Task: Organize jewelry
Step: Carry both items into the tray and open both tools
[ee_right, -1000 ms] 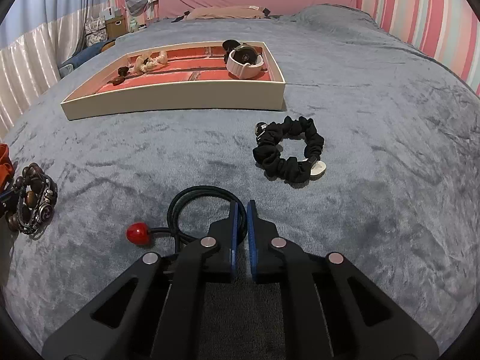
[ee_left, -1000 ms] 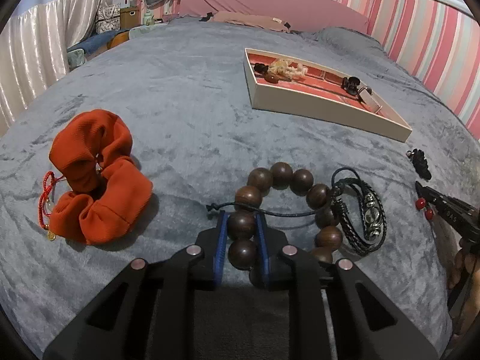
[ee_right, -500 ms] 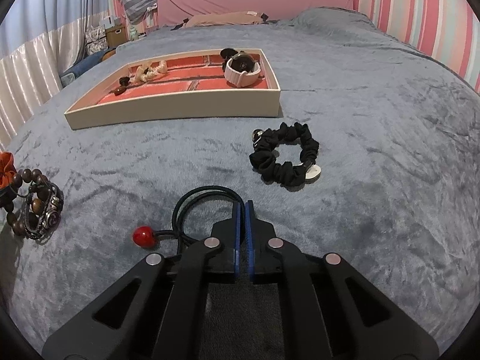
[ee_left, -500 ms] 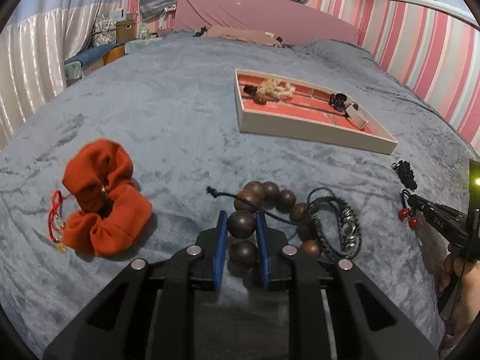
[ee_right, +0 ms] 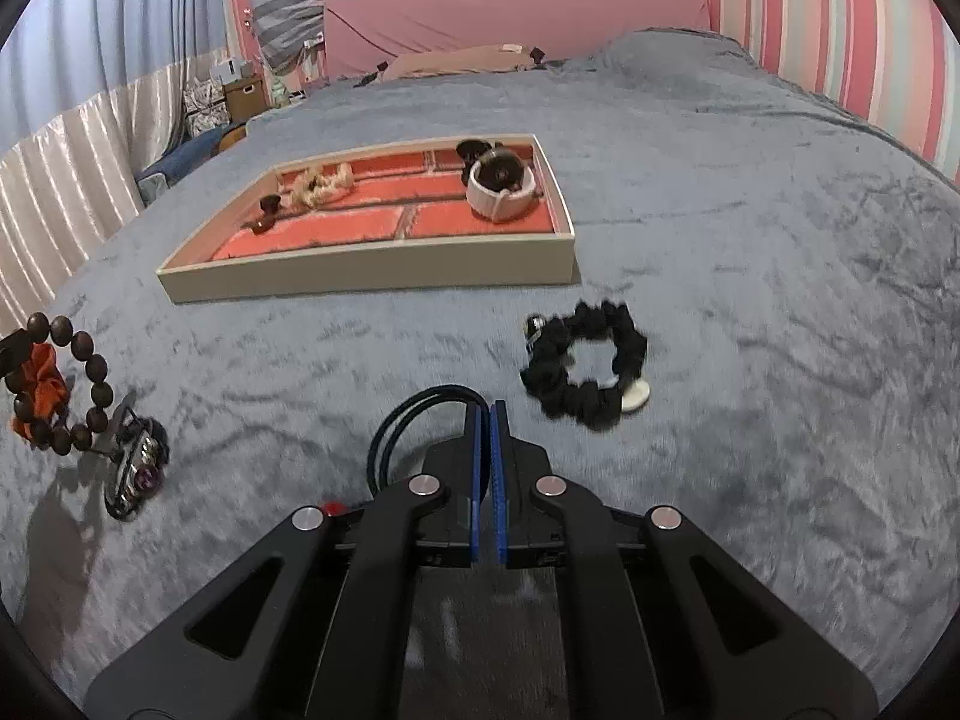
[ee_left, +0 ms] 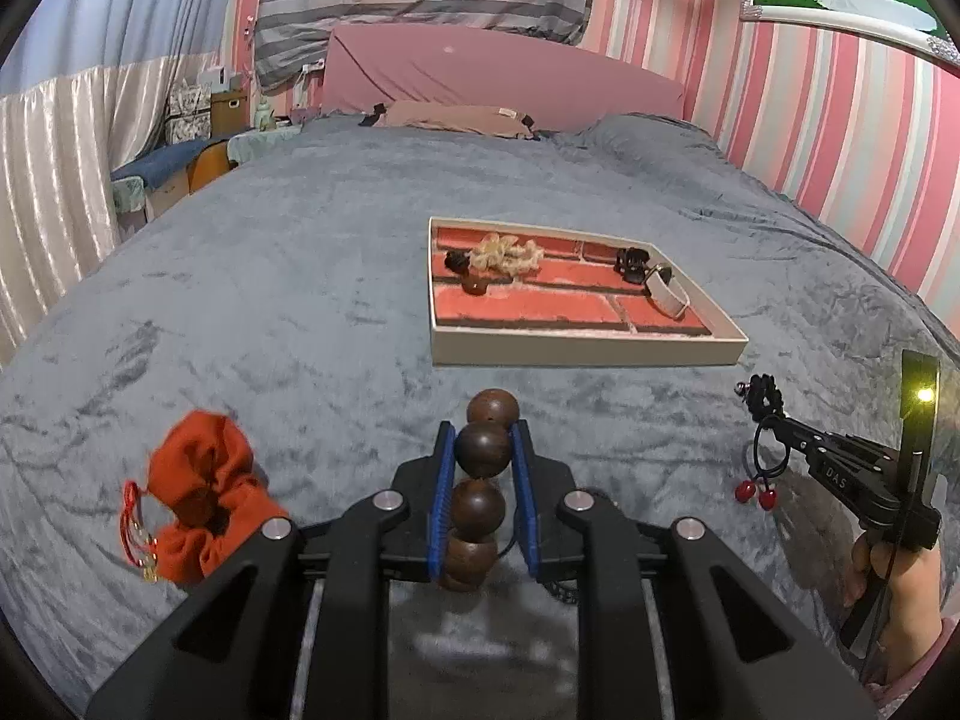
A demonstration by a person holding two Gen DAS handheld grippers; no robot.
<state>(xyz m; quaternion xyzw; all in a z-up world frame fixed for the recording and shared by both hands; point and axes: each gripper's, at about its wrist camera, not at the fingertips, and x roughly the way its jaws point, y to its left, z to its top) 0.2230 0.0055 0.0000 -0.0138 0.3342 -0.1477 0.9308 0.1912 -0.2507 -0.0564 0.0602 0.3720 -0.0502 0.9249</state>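
Note:
My left gripper (ee_left: pixel 483 450) is shut on a brown wooden bead bracelet (ee_left: pixel 480 480) and holds it lifted above the bed; the bracelet also shows in the right wrist view (ee_right: pixel 66 390), with a black leather bracelet (ee_right: pixel 135 471) hanging from it. My right gripper (ee_right: pixel 487 414) is shut on a black hair tie (ee_right: pixel 420 414) with red beads (ee_left: pixel 755 492), raised off the blanket. The cream jewelry tray (ee_left: pixel 576 351) with red lining lies ahead, holding a beige scrunchie (ee_left: pixel 507 255), a dark clip (ee_left: pixel 630 258) and a white watch (ee_right: pixel 501 189).
An orange scrunchie (ee_left: pixel 201 498) with a red cord bracelet (ee_left: pixel 135 525) lies on the grey blanket at left. A black scrunchie (ee_right: pixel 585 363) lies right of my right gripper. A pink headboard and pillow stand at the far end of the bed.
My left gripper has lifted the bead bracelet off the blanket, the leather bracelet dangling with it. My right gripper has closed tight on the hair tie and raised it.

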